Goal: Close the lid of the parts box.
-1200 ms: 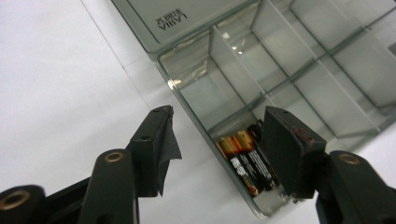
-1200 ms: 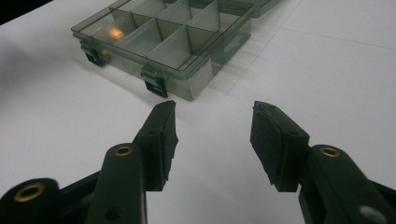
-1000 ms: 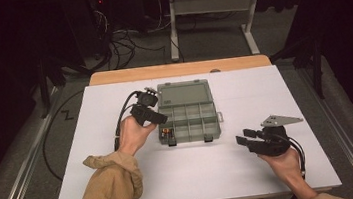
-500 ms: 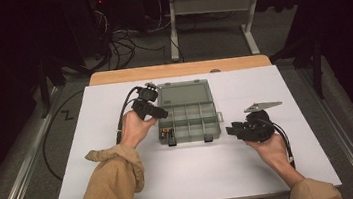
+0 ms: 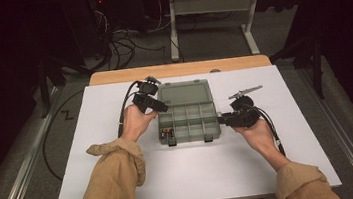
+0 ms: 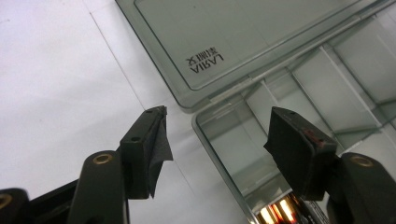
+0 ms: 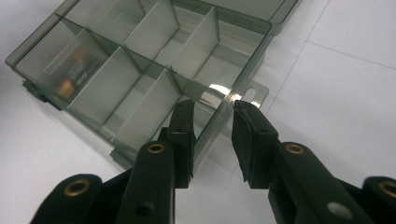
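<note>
— High view first: where is the compartment box (image 5: pixel 189 115) sitting?

— It is lying open at the middle of the frame on the white table (image 5: pixel 198 177), its lid (image 5: pixel 183 92) folded back toward the upper edge. Bare white surface is spreading wide below it and out to both lower corners (plenty of room there).

— And the left gripper (image 5: pixel 157 105)?

— It is hovering at the box's upper left corner. In the left gripper view its jaws are standing wide apart, having just been opening, with the box's near corner rim (image 6: pixel 205 128) in the gap between them and nothing pressed by the pads. Small batteries (image 6: pixel 275 212) are glinting at the bottom of that frame.

— The right gripper (image 5: pixel 224 119)?

— It is reaching the box's right wall. In the right gripper view the jaws are straddling that clear wall (image 7: pixel 219 123), one inside a compartment, one outside; they have just been closing, yet a gap is showing beside each pad, so nothing is gripped.
</note>
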{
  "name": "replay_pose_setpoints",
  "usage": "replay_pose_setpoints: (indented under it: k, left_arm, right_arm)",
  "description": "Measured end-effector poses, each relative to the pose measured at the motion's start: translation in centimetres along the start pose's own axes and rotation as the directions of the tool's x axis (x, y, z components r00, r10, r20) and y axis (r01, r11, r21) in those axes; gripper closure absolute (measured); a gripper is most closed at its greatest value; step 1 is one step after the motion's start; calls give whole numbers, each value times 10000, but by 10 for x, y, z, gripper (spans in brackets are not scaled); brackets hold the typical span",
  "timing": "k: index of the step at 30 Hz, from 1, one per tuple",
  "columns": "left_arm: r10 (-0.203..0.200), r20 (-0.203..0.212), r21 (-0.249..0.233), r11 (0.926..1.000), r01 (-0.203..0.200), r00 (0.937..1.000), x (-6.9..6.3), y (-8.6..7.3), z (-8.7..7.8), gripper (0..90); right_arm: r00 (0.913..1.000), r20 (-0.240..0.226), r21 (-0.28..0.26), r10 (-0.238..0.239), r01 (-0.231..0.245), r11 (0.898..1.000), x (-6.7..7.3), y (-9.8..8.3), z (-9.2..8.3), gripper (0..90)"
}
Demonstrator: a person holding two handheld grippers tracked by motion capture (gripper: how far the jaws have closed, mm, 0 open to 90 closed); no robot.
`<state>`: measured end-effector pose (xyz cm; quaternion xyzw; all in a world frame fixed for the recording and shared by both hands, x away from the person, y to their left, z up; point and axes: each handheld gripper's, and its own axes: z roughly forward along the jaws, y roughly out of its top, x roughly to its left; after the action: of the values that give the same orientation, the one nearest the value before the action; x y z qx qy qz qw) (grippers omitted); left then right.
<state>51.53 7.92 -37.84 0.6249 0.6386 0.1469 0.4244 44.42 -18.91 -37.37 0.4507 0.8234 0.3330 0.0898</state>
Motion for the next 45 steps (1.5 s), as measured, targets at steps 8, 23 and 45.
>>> replay_pose_setpoints:
  k: [8,23,45]
  left_arm:
    - [-116,-165,1,9999,116,9998,5,1,11,377]
    - [-740,-166,-46,9973,740,9971,16,6,19,381]
    - [-2376,-118,708,9687,2378,9713,24,29,54,395]
  right_arm:
    - [9993,97,727,353,-360,9967,-2,16,15,714]
    - [9956,549,1541,765,-842,9845,-1,29,28,692]
    - [9945,616,1657,843,-934,9817,-1,30,29,696]
